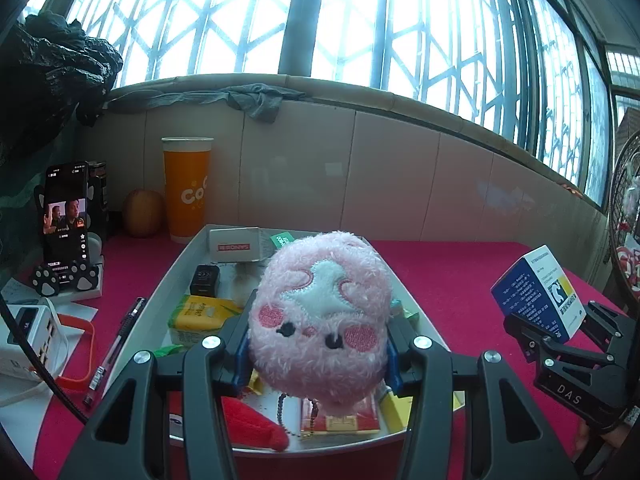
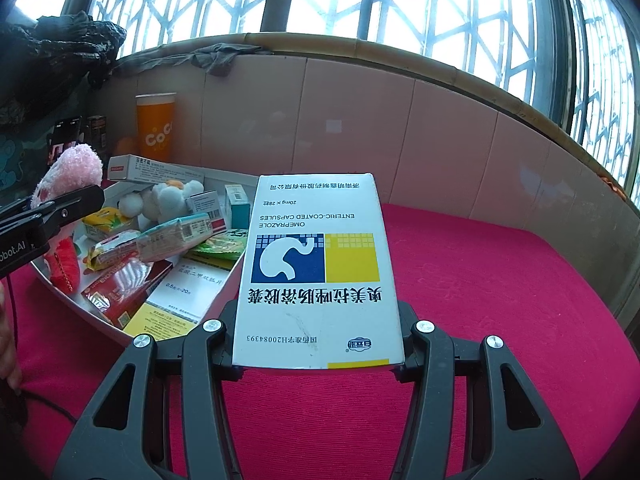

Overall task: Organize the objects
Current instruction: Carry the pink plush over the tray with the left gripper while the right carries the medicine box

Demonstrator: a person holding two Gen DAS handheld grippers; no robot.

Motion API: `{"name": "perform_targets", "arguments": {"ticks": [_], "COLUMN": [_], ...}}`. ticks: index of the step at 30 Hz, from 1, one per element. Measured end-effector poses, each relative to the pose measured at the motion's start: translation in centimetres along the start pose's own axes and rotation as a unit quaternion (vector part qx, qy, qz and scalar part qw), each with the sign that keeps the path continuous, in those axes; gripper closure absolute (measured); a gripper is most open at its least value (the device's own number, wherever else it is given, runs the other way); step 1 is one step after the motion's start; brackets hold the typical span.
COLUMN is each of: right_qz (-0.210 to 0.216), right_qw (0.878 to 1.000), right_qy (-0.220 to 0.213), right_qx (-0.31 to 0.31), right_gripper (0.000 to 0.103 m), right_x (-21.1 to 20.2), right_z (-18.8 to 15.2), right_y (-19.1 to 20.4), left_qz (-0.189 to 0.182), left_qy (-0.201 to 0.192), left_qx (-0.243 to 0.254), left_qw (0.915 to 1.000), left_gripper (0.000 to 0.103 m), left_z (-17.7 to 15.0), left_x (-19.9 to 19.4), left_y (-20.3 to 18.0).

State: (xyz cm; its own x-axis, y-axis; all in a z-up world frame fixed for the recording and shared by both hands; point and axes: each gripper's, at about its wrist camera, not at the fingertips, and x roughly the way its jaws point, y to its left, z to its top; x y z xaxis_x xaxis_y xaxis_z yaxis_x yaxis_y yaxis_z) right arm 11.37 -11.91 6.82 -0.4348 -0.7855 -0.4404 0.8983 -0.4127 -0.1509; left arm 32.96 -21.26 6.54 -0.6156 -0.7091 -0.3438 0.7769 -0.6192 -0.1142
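My left gripper (image 1: 318,344) is shut on a pink plush toy (image 1: 320,312) and holds it above the white tray (image 1: 176,264); the toy also shows in the right wrist view (image 2: 72,172). The tray holds several medicine boxes, packets, a black charger (image 1: 205,279) and a red plush (image 1: 248,424). My right gripper (image 2: 318,344) is shut on a white omeprazole medicine box (image 2: 316,264) with a blue and yellow logo, held above the red tablecloth, right of the tray. That box and gripper show at the right in the left wrist view (image 1: 538,298).
An orange CoCo cup (image 1: 186,190), a round fruit (image 1: 142,213) and a phone on a paw stand (image 1: 64,220) stand at the back left. A pen (image 1: 116,344) and white power strip (image 1: 28,332) lie left of the tray. A tiled wall runs behind.
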Motion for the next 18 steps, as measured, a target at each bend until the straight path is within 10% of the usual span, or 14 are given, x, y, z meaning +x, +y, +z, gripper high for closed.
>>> {"name": "perform_targets", "arguments": {"ticks": [18], "right_qz": [0.036], "right_qw": [0.999], "right_qy": [0.014], "right_qx": [0.005], "right_gripper": [0.052], "right_x": [0.7], "right_z": [0.3], "right_y": [1.8], "left_qz": [0.031], "left_qy": [-0.006], "left_qx": [0.016], "left_qw": [0.9994], "left_gripper": [0.053], "left_z": [0.2], "left_x": [-0.4], "left_y": [1.7]}}
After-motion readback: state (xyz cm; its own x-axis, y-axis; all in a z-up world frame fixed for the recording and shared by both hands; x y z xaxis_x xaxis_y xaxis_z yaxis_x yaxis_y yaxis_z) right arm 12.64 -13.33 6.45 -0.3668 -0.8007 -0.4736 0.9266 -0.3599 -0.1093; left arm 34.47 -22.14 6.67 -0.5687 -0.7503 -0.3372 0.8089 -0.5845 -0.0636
